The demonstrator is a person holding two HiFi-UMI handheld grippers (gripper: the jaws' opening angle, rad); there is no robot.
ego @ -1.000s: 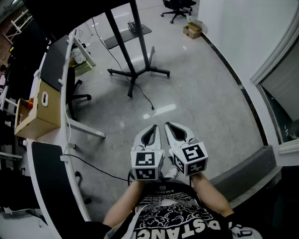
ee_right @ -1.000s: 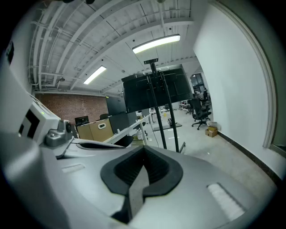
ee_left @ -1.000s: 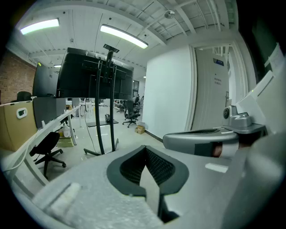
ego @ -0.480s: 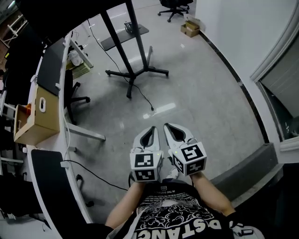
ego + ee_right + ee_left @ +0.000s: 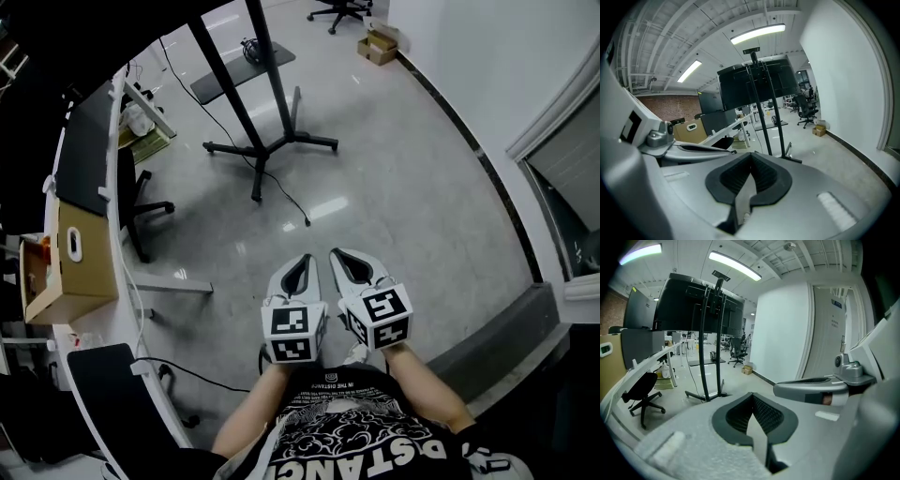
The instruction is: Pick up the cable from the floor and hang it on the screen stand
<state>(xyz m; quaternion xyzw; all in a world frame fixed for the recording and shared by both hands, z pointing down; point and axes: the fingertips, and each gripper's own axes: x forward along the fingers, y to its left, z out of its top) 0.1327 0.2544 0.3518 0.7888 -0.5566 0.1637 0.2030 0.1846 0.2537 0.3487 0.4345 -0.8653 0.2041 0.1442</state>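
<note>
Jaws together on nothing, grey plastic left gripper (image 5: pixel 302 270) and right gripper (image 5: pixel 351 266) side by side, well short of black metal screen stand (image 5: pixel 272 145), thin black cable (image 5: pixel 281 192) beyond reach on floor by its base.

Cardboard box (image 5: pixel 80 281) on white desk (image 5: pixel 651 359) — black chair (image 5: pixel 641 386) alongside.

The screen stand (image 5: pixel 270 142) stands far, left of centre, with the cable (image 5: pixel 288 199) on the floor (image 5: pixel 403 206) just nearer. A desk (image 5: pixel 119 246) bearing a box (image 5: pixel 73 267) runs along the left.
</note>
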